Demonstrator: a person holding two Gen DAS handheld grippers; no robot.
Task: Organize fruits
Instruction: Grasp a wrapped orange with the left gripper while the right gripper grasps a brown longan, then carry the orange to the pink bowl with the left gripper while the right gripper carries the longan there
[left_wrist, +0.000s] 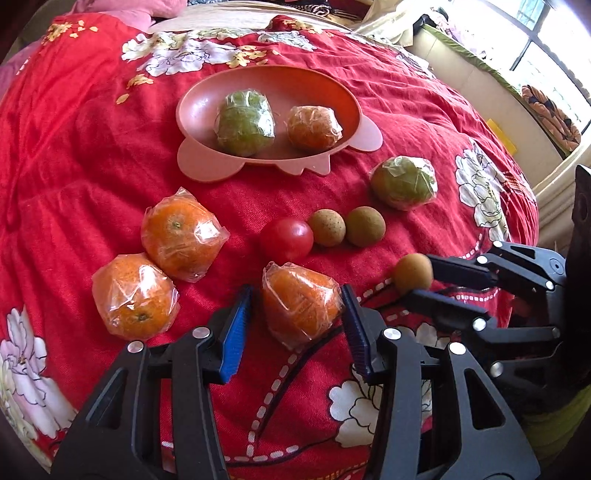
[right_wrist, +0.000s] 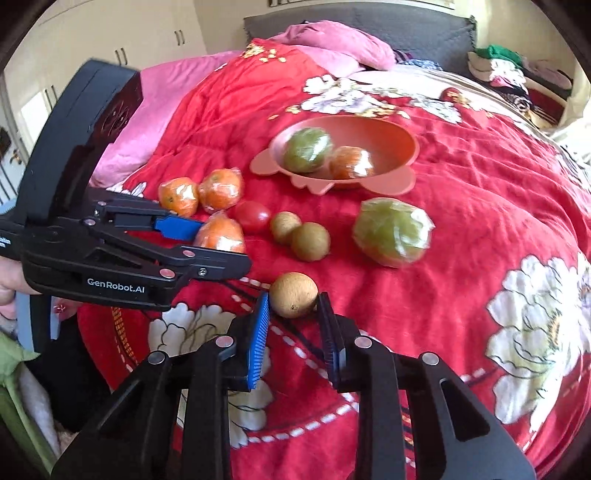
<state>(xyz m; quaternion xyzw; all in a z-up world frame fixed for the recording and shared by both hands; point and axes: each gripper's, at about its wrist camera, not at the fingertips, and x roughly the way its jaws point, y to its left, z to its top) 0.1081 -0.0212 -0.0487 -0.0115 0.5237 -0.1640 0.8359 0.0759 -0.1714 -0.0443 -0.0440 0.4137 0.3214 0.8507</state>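
Observation:
A plastic-wrapped orange (left_wrist: 301, 306) lies on the red quilt between the fingers of my left gripper (left_wrist: 297, 295). The right pad touches its wrap, and a narrow gap shows at the left pad, so the gripper is open. My right gripper (right_wrist: 293, 306) is shut on a small round brown fruit (right_wrist: 293, 295), which rests on the quilt. Farther back, the pink plate (left_wrist: 199, 162) holds a wrapped green fruit (left_wrist: 245, 123) and a wrapped orange (left_wrist: 314, 127). In the right wrist view, the left gripper (right_wrist: 225, 243) reaches in from the left.
Loose on the quilt (left_wrist: 92, 129) lie two wrapped oranges (left_wrist: 183, 238), a red tomato (left_wrist: 286, 238), two brown fruits (left_wrist: 327, 227) and a wrapped green fruit (left_wrist: 404, 182). Pink pillows (right_wrist: 332, 40) lie at the head. The bed's edge drops off on the right.

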